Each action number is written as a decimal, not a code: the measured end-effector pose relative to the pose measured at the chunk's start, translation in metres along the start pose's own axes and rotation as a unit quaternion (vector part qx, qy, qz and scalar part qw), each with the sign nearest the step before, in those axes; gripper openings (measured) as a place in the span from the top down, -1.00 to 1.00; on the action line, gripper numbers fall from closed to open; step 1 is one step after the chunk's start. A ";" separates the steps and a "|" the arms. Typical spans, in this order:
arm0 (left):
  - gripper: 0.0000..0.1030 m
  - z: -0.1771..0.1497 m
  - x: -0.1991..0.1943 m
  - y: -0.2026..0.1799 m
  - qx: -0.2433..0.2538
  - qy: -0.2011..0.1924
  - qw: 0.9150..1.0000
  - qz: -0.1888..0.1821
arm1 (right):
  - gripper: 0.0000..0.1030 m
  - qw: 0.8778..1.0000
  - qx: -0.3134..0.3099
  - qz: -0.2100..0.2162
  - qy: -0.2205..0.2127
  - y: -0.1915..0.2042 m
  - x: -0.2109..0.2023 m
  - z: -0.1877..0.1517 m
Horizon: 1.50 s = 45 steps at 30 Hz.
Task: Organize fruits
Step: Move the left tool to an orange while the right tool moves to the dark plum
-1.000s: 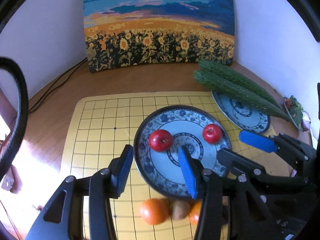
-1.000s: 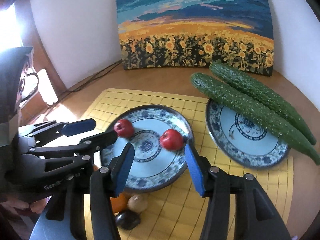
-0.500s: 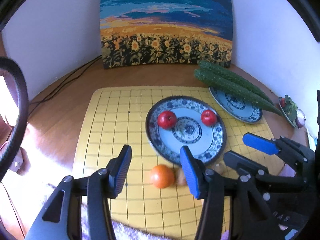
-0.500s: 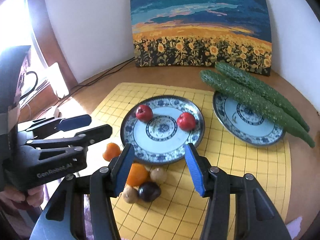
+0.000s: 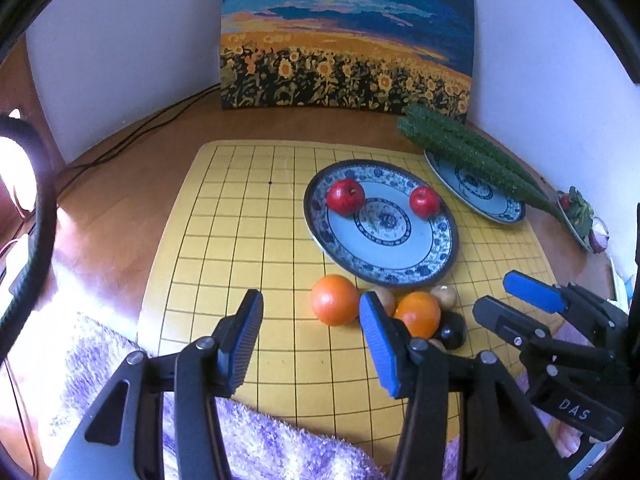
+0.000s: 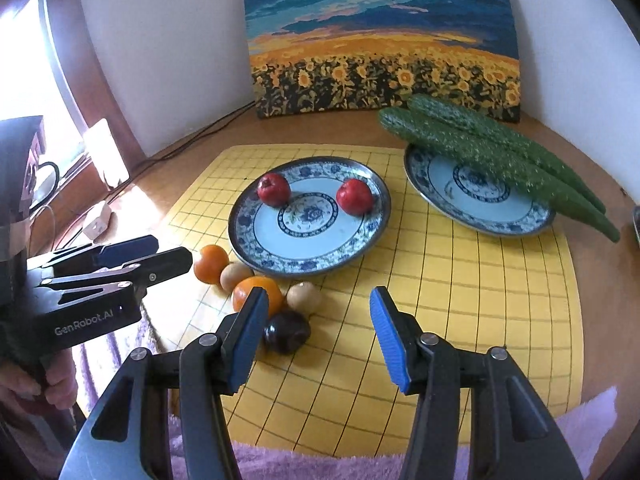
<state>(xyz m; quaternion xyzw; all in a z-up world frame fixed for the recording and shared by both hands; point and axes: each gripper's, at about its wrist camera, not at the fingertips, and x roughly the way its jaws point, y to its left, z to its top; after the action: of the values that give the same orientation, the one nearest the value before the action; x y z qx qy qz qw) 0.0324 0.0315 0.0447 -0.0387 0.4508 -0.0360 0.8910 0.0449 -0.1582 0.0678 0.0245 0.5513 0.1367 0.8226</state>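
Two red apples (image 5: 345,196) (image 5: 424,202) sit on a blue-patterned plate (image 5: 400,268) on the yellow grid mat (image 5: 240,240). In front of the plate lie two oranges (image 5: 334,299) (image 5: 417,314), brown round fruits (image 5: 443,295) and a dark fruit (image 5: 451,334). My left gripper (image 5: 312,340) is open and empty, hovering just short of the oranges. My right gripper (image 6: 316,334) is open and empty, above the mat beside the dark fruit (image 6: 287,331) and an orange (image 6: 256,294). Both apples also show in the right wrist view (image 6: 274,189) (image 6: 355,196).
Two cucumbers (image 6: 492,152) lie across a second patterned plate (image 6: 472,204) at the back right. A sunflower painting (image 6: 380,40) leans on the wall. A purple fuzzy cloth (image 5: 260,440) covers the near edge. Cables (image 5: 132,136) run at the back left.
Both grippers have pulled back from the plate toward the near edge. The oranges and small fruits in front of the plate have come into full view. Both stay open.
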 end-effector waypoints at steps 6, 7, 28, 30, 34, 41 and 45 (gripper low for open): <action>-0.03 -0.008 0.010 -0.001 0.002 0.011 1.000 0.000 | -0.05 1.000 -0.004 -0.009 0.003 0.003 0.000 -0.011; -0.03 -0.009 0.012 -0.002 0.002 0.013 1.000 0.001 | -0.05 1.000 -0.004 -0.009 0.003 0.003 0.000 -0.013; -0.04 -0.001 0.029 -0.001 -0.002 0.006 1.000 -0.017 | -0.05 0.999 -0.010 -0.024 0.024 0.002 0.008 -0.026; -0.04 -0.001 0.030 -0.001 -0.004 0.004 1.000 -0.021 | -0.05 0.999 -0.011 -0.023 0.025 0.003 0.008 -0.028; 0.10 -0.001 0.031 0.003 -0.014 0.006 0.999 -0.039 | -0.05 0.999 -0.012 -0.023 0.026 0.005 0.010 -0.028; 0.34 -0.002 0.029 -0.001 -0.008 0.006 0.999 -0.053 | -0.05 0.999 -0.009 -0.021 0.025 0.006 0.010 -0.028; 0.34 -0.005 0.023 0.003 -0.016 0.003 0.998 -0.056 | -0.05 0.999 -0.007 -0.020 0.026 0.006 0.011 -0.027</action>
<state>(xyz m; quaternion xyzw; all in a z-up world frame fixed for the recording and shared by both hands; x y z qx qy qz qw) 0.0419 0.0320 0.0231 -0.0777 0.4515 -0.0786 0.8854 0.0230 -0.1528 0.0484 0.0042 0.5717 0.1250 0.8109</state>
